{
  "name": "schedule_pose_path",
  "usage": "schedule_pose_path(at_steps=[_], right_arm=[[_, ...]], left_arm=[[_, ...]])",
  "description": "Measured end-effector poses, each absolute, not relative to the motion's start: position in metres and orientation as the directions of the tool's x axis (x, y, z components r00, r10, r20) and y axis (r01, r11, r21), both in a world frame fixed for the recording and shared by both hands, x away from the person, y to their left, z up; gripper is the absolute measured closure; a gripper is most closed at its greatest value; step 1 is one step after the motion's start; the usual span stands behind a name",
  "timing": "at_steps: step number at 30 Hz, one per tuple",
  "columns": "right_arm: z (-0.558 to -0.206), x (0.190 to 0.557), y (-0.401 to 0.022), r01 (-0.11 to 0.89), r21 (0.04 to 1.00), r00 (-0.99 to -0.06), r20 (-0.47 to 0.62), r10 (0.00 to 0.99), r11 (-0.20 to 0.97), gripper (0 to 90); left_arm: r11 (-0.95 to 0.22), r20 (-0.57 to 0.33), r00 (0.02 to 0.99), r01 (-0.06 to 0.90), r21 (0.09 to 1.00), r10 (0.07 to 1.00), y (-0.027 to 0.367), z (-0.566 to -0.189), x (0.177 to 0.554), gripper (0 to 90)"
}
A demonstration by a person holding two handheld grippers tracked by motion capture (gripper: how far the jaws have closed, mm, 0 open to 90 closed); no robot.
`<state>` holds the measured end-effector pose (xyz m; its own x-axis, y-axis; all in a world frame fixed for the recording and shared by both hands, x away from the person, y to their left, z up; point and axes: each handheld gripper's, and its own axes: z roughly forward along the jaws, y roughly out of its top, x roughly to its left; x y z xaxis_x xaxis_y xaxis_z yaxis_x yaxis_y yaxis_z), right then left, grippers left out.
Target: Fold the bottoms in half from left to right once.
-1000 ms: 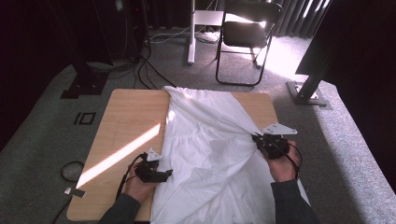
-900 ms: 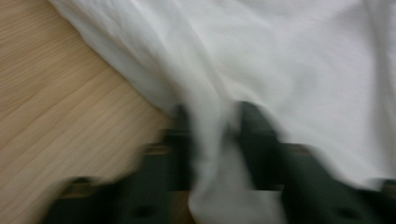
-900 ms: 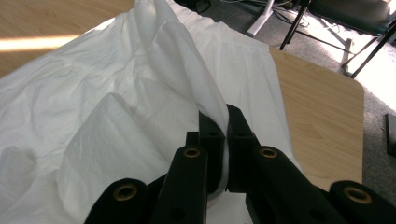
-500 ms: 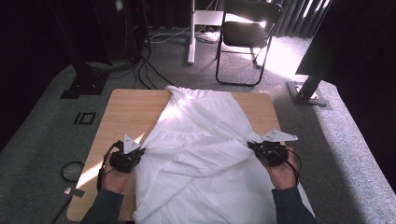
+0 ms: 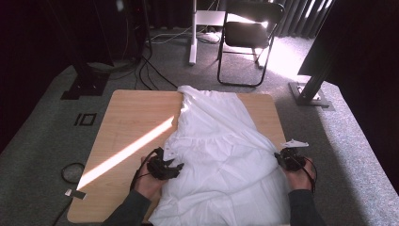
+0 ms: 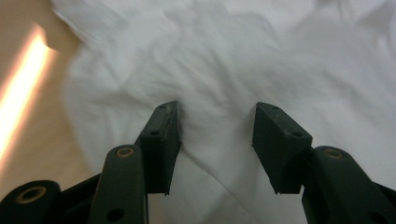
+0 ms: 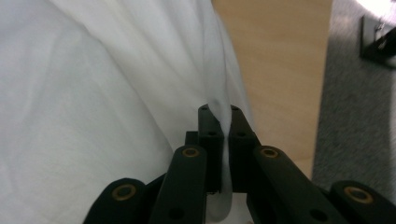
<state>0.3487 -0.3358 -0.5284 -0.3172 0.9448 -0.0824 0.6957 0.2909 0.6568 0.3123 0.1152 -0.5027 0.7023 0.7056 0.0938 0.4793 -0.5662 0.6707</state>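
The right gripper [image 7: 223, 116] is clamping the white garment's [image 5: 221, 155] edge; the left gripper [image 6: 217, 140], having just been opening, should re-pinch the fabric beneath it.

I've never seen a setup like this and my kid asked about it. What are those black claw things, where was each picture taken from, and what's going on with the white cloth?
A person sits at a wooden table and holds a hand-operated two-jaw gripper in each hand; there is no robot arm. One picture looks down from above. The other two come from cameras riding on the grippers, looking along their black jaws. A white cloth, perhaps a garment, lies spread over the table. The right gripper is clamped on the cloth's edge. The left gripper has just been opening; its jaws stand apart over the cloth, not pinching it.
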Motion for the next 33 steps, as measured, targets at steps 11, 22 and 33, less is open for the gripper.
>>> schedule_pose_path(at_steps=[11,22,33], right_arm=[[-0.547,0.352,-0.337,0.735,0.634,-0.271,-0.052,0.961,0.241,79.0],[-0.547,0.364,-0.277,0.709,0.641,-0.365,-0.022,0.931,0.294,80.8],[-0.544,0.39,-0.267,0.701,0.667,-0.348,0.01,0.937,0.253,84.1]], left_arm=[[-0.612,0.176,0.66,0.518,0.598,0.73,0.112,-0.539,0.333,61.9],[-0.607,0.379,0.474,0.606,0.513,0.794,0.156,-0.535,0.407,68.3],[-0.581,0.381,0.439,0.622,0.525,0.814,0.17,-0.534,0.434,71.0]])
